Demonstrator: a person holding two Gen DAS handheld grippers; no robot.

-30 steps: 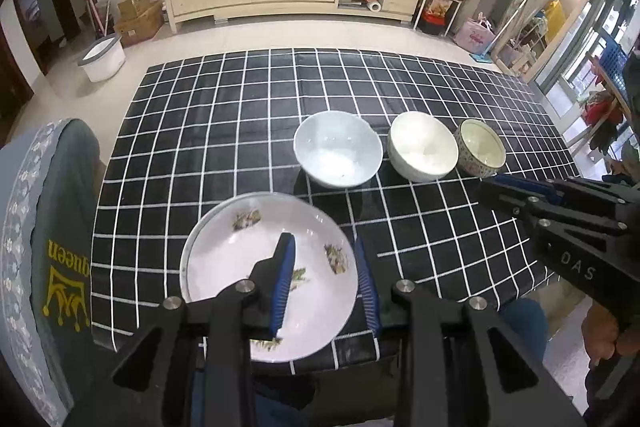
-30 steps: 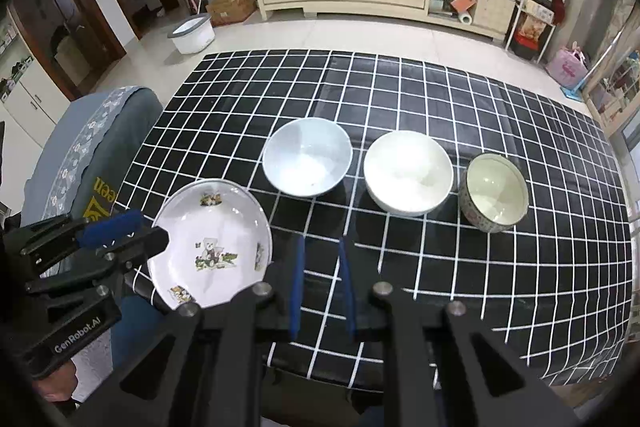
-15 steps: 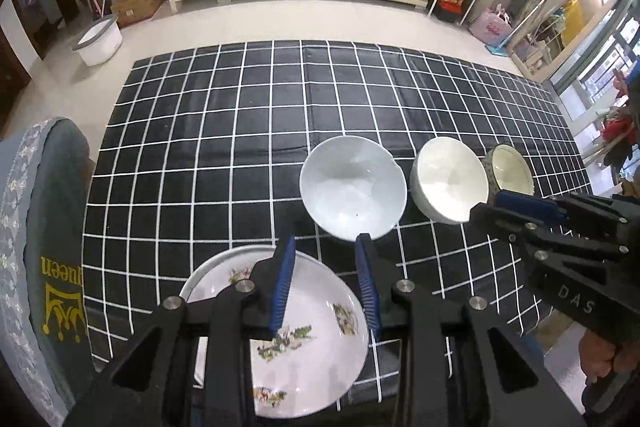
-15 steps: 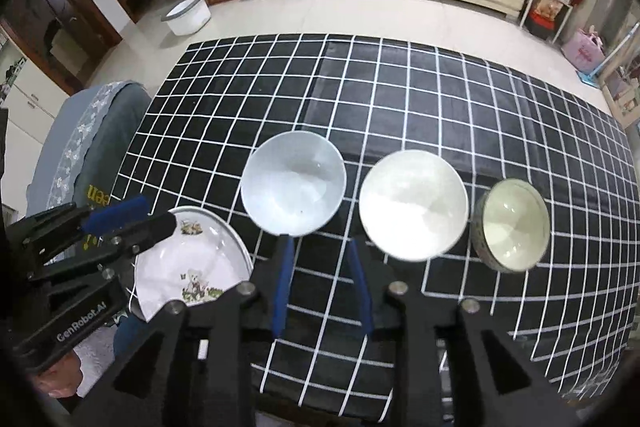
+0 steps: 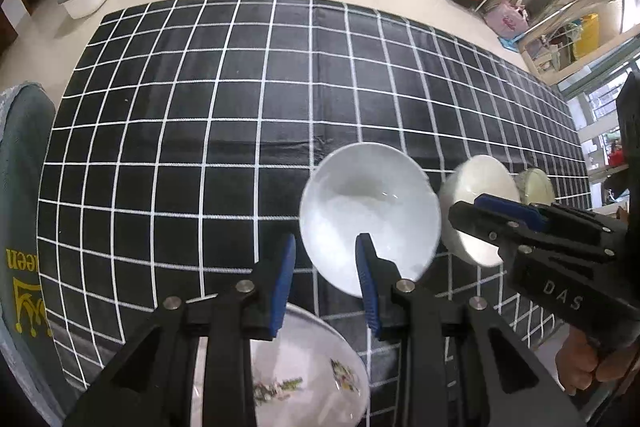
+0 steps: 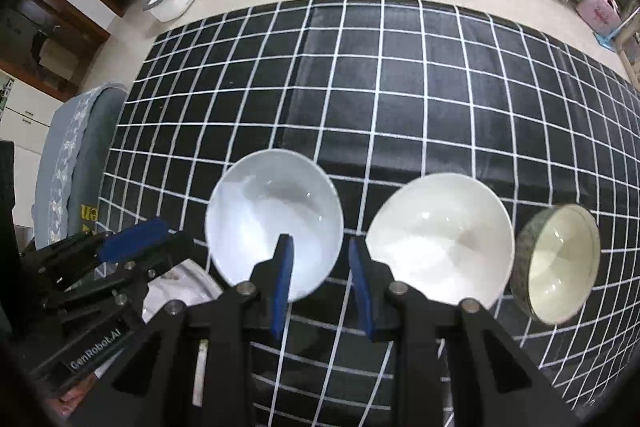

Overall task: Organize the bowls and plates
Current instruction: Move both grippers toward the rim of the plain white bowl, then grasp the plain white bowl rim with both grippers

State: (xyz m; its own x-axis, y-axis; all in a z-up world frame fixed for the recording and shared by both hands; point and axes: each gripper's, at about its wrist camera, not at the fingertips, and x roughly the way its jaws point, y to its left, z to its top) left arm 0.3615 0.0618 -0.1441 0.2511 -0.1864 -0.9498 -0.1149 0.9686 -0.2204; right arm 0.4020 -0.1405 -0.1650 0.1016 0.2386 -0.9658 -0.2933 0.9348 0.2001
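We hold both claws open and empty: the left claw (image 5: 326, 267) and right claw (image 6: 318, 267) each straddle the pale blue bowl's (image 6: 274, 223) near rim on the bench (image 6: 400, 87)

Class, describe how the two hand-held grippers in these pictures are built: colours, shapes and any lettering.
Both are black angular frames with silver rivets and two narrow fingers faced with blue pads. The left hand-held gripper carries white "GenRobot.AI" lettering on its body in the right wrist view. The right hand-held gripper shows "DAS" on its side in the left wrist view. No cables are visible.
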